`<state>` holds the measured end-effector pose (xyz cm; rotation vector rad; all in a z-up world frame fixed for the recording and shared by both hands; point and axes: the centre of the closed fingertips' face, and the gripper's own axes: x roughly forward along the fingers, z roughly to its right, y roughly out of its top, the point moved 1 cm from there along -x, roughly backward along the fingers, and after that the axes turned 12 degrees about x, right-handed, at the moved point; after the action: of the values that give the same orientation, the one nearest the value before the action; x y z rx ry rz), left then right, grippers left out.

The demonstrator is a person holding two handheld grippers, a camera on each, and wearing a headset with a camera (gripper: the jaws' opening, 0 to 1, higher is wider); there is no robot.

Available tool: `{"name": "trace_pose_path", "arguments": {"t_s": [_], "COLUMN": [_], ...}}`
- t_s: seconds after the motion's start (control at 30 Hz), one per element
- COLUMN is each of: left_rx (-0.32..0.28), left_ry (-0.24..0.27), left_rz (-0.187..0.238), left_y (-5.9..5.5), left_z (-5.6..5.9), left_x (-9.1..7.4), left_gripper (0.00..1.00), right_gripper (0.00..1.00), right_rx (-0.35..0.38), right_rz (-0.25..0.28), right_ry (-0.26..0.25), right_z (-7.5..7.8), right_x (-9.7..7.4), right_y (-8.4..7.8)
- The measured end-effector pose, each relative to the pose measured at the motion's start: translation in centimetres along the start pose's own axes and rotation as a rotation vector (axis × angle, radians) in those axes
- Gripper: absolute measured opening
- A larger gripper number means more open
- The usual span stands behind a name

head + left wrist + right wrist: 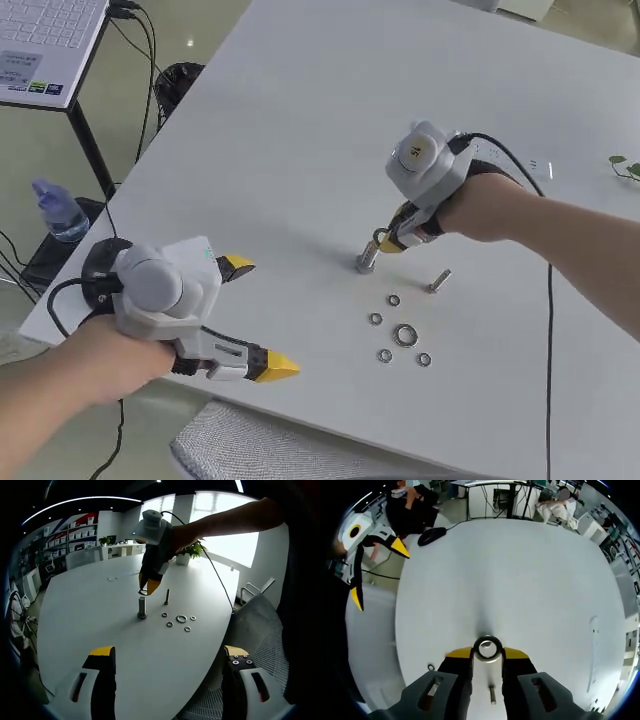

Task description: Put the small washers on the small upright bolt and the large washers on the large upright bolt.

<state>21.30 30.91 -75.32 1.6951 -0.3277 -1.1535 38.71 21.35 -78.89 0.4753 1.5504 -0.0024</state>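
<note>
**A:** What's hard to make out?

**B:** Mostly the right claw (386,241). From the head view its own body covers the arms, and just the yellow tips peek out. The right gripper view settles it. The tips are clamped on a large washer (487,648), a flat steel ring pinched at both sides of its rim, with the hole facing the lens.

**A:** Where is that washer relative to the large bolt (142,608)?

**B:** Just above the bolt's top, going by the left gripper view. It isn't down around the shaft. Whether the ring touches the tip, I cannot tell.

**A:** And the bolt itself?

**B:** Stubby grey metal, wider at the foot, standing upright on the counter (300,150), which is smooth, matte and white. The small bolt (438,281), much slimmer, stands near it.

**A:** Loose pieces?

**B:** Four small washers (376,319), thin shiny rings, lie flat near the bolts around a second large washer (405,335). As far as I can see, they're apart from one another.

**A:** The left claw (258,315)?

**B:** Its tips are spread wide and empty, over the counter's near edge and well apart from the bolts. The arms are grey plastic with yellow tips. Its own view cuts them off at the bottom.

**A:** Anything else cropped?

**B:** The picture's corner cuts a laptop (45,40). A translucent bottle (60,212) sits lower, beside the counter. A grey woven chair back (250,445) runs off the bottom. In the right gripper view, a thin rod (492,694) between the claw's arms is too small to identify.
</note>
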Motion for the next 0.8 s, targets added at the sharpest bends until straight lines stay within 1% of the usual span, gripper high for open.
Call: {"name": "trace_pose_path", "arguments": {"t_s": [0.1,0.2,0.33,0.4,0.53,0.67,0.8], "left_rx": [0.001,-0.003,-0.008,-0.011,-0.015,-0.021,-0.028], "left_ry": [-0.002,-0.006,-0.005,-0.003,-0.004,-0.002,-0.004], "left_rz": [-0.005,-0.006,-0.003,-0.003,-0.004,-0.007,-0.010], "left_y": [-0.1,-0.2,-0.3,-0.3,-0.7,-1.0,-1.2], "left_z": [0.1,0.2,0.2,0.1,0.0,-0.1,0.0], "left_x": [0.1,0.1,0.1,0.0,-0.3,-0.4,-0.4], "left_gripper": [0.87,0.87,0.87,0.87,0.86,0.86,0.86], "right_gripper": [0.20,0.20,0.20,0.20,0.20,0.20,0.20], "right_rx": [-0.014,-0.033,-0.045,-0.065,-0.059,-0.065,-0.072], "right_rz": [-0.005,-0.020,-0.039,-0.055,-0.062,-0.074,-0.085], "right_ry": [0.003,0.000,0.005,-0.007,-0.002,-0.003,-0.002], "right_z": [0.0,-0.4,-1.0,-0.9,-1.0,-1.4,-0.9], "right_x": [0.3,0.5,0.6,0.8,0.9,0.9,1.4], "right_y": [0.4,0.6,0.5,0.2,0.2,0.2,0.3]}}
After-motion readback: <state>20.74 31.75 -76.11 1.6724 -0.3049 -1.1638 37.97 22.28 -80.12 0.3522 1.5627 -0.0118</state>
